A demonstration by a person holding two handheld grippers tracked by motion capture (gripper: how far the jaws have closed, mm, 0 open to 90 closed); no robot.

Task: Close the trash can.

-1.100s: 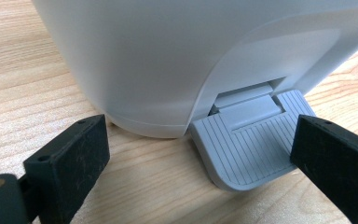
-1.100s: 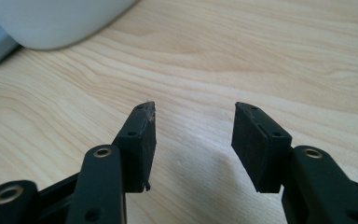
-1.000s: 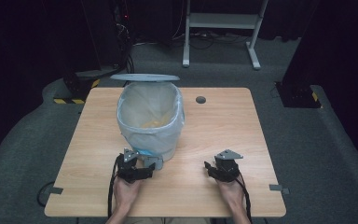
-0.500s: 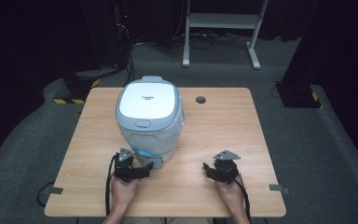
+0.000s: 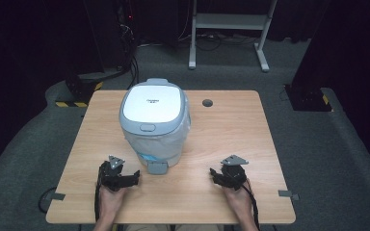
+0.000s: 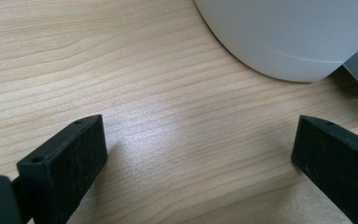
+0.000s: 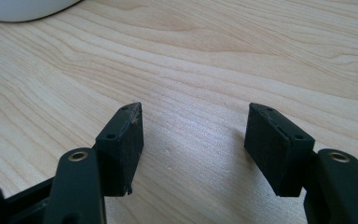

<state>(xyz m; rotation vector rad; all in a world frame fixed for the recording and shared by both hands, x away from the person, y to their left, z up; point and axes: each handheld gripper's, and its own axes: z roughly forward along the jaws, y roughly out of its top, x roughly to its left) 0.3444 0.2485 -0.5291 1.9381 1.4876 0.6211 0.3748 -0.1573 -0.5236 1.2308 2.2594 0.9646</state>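
Observation:
A white pedal bin (image 5: 154,120) stands on the wooden table (image 5: 236,139), left of centre, with its lid (image 5: 152,102) shut and a clear liner showing under the rim. Its grey pedal (image 5: 157,167) faces the front edge. My left gripper (image 5: 133,176) rests on the table just left of the pedal, open and empty. In the left gripper view its jaws (image 6: 200,135) stand wide apart over bare wood, with the bin's base (image 6: 289,37) ahead. My right gripper (image 5: 217,175) lies front right, open; its jaws (image 7: 196,121) have just been opening with nothing between them.
A round cable hole (image 5: 207,102) sits in the table behind the bin's right side. Bare wood stretches right of the bin. Beyond the table are a dark floor, a white desk frame (image 5: 231,29) and black equipment.
The bin's lid, raised a second ago, has dropped shut. My left gripper has slid left, away from the pedal. The right hand has stayed put.

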